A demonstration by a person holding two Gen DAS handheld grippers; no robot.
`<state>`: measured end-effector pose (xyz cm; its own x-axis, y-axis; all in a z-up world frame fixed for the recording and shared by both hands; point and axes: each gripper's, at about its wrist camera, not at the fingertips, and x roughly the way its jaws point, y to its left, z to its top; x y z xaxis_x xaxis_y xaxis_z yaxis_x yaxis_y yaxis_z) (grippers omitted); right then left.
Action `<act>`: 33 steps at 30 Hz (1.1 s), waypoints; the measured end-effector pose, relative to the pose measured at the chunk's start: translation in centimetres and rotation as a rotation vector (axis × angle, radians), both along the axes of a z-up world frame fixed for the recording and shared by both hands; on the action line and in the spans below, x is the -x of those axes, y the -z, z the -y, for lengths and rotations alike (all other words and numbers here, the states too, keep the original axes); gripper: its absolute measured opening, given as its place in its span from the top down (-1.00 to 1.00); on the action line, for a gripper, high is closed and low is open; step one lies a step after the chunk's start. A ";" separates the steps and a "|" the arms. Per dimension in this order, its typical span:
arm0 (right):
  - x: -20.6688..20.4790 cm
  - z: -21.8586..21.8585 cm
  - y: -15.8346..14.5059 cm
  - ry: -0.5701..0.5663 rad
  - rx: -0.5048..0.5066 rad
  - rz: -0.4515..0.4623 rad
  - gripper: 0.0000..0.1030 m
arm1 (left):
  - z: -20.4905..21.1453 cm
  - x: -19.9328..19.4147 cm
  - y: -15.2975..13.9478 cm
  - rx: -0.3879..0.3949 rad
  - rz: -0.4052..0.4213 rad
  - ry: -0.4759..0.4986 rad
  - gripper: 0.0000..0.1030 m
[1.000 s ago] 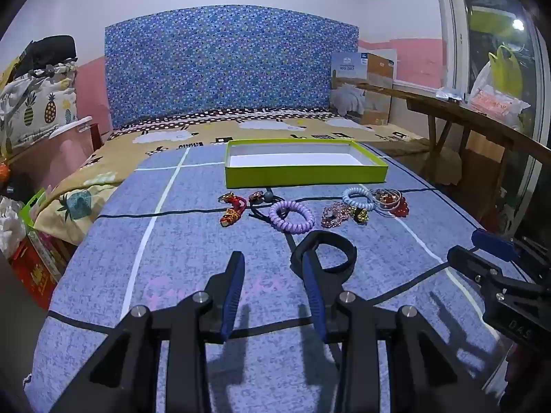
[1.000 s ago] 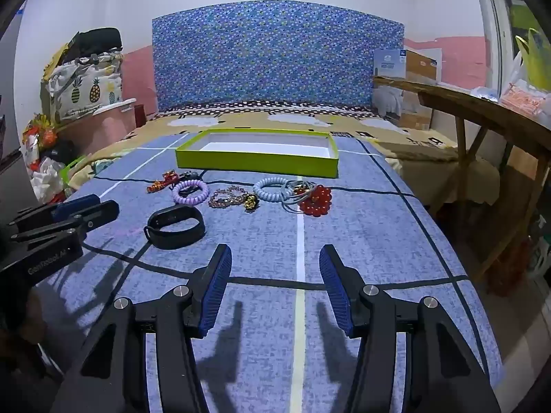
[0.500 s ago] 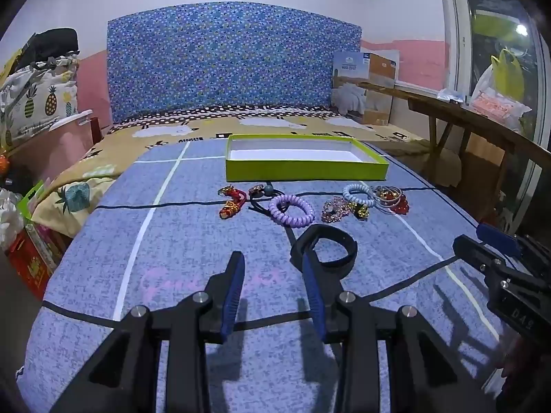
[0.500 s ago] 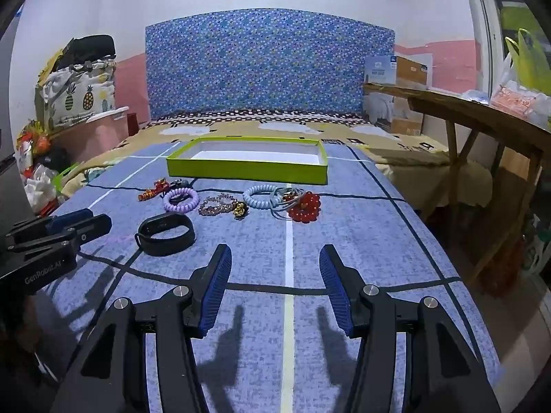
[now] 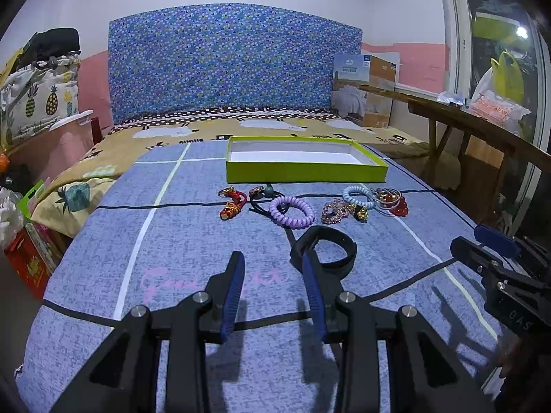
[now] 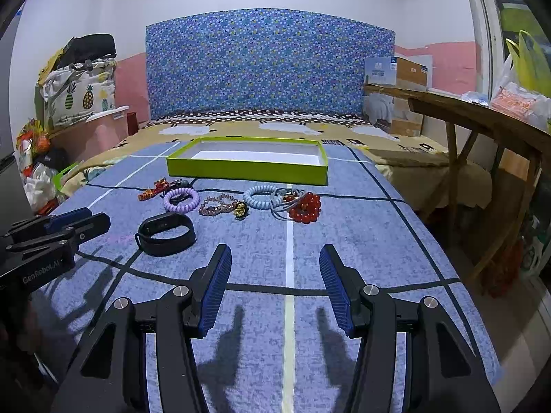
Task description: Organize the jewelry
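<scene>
Jewelry spread on blue bed cover (image 6: 361,234): one black band (image 6: 165,233) nearest, one purple coil (image 6: 181,199), one pale blue coil (image 6: 260,197), one red bead cluster (image 6: 305,207), one red charm (image 5: 233,204). One green tray (image 6: 248,168) beyond, empty. Left tool (image 5: 273,268) and right tool (image 6: 275,258) both spread wide, gripping nothing. "GenRobot.AI" printed on left tool's side.

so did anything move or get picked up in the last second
Nothing visibly changed. Both the left gripper and the right gripper hang open and empty over the blue bedspread; the black wristband and the lime-green shallow box lie untouched.
</scene>
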<state>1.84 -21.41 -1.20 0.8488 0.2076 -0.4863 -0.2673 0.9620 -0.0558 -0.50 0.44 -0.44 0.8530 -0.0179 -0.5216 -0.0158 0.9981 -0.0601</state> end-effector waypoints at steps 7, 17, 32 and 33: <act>-0.1 -0.1 0.1 0.001 -0.002 -0.004 -0.05 | -0.1 0.0 -0.1 -0.004 -0.001 0.001 0.29; -0.2 -0.1 0.1 0.003 -0.003 -0.008 -0.05 | -0.2 0.0 0.0 -0.005 -0.001 0.001 0.29; -0.3 0.1 0.3 0.005 -0.006 -0.009 -0.05 | 0.0 0.1 0.0 -0.004 0.001 0.002 0.29; -0.3 0.1 0.2 0.006 -0.005 -0.009 -0.05 | 0.0 0.1 0.0 -0.004 0.001 0.002 0.29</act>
<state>2.12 -21.50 -1.44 0.8454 0.2055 -0.4930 -0.2624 0.9638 -0.0482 -0.57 0.47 -0.47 0.8537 -0.0176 -0.5205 -0.0136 0.9983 -0.0561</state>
